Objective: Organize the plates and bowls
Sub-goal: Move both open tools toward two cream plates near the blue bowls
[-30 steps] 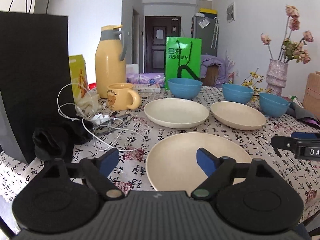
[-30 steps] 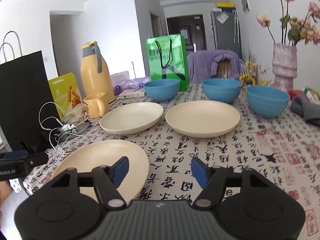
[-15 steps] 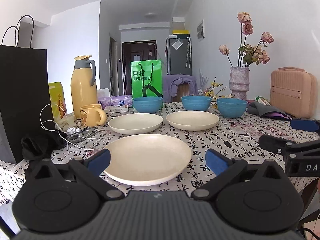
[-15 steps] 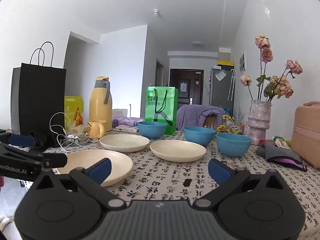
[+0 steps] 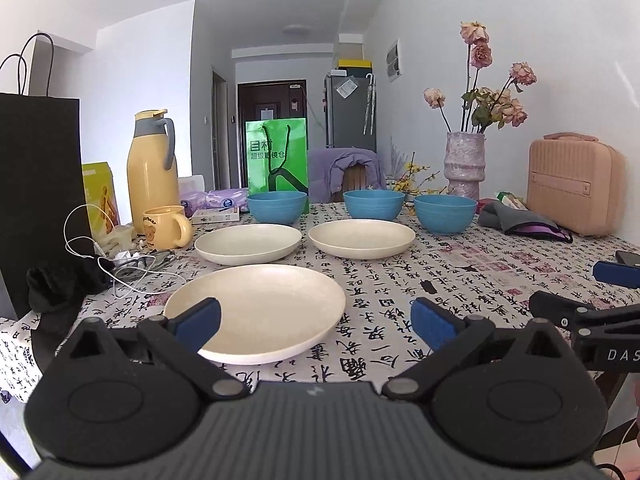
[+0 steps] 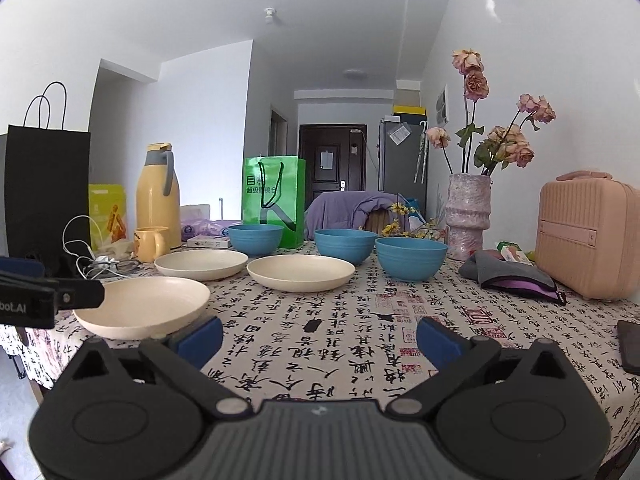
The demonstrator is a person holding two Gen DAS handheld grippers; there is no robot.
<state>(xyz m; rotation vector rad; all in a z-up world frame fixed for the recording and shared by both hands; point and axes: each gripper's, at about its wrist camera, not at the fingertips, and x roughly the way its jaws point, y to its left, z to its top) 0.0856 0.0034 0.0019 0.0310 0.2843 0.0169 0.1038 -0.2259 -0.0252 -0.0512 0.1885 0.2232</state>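
Both grippers released at the worktop's near edge, nothing grasped.

I see the left gripper (image 5: 315,320) and right gripper (image 6: 319,338) with jaws just spread wide and nothing between them. Landmark: the nearest cream plate (image 5: 256,312) on the worktop (image 5: 460,280). Behind it lie two more cream plates (image 5: 248,243) (image 5: 362,238); behind those stand three blue bowls (image 5: 277,207) (image 5: 374,204) (image 5: 445,212).
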